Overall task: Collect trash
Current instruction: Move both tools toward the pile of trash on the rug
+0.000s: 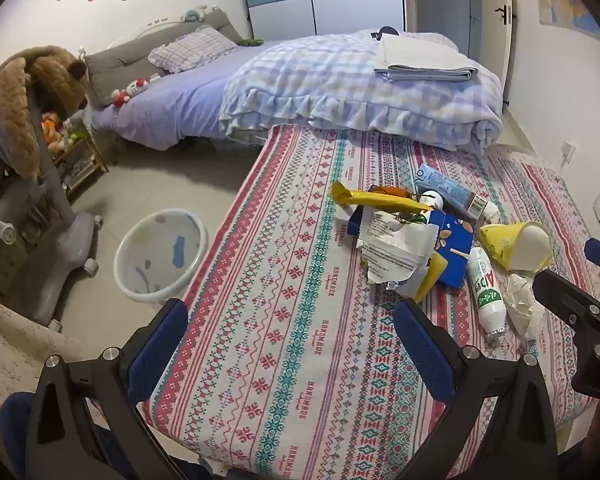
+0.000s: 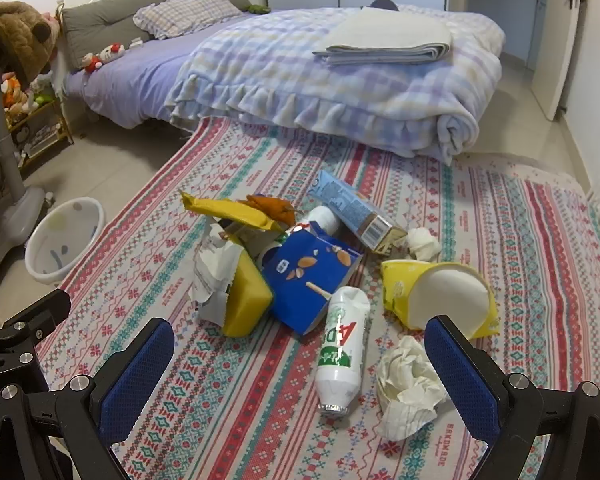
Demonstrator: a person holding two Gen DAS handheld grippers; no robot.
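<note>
left wrist: left gripper (image 1: 292, 344) spread wide, holding nothing, above the patterned cloth (image 1: 300, 264) near its left edge | trash pile (image 1: 412, 236) mid-cloth toward the right edge; white bin (image 1: 160, 256) on the floor beside the left edge | right wrist: right gripper (image 2: 300, 364) spread, empty, over the white bottle (image 2: 342, 340) and crumpled tissue (image 2: 408, 392) at the near edge; yellow cup (image 2: 440, 296) just behind

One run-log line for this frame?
left claw: open, empty | right claw: open, empty | trash pile: untouched on cloth | bin: on floor

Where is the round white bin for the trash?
The bin stands on the floor left of the patterned cloth, beside the grey chair base, in both views.
</note>
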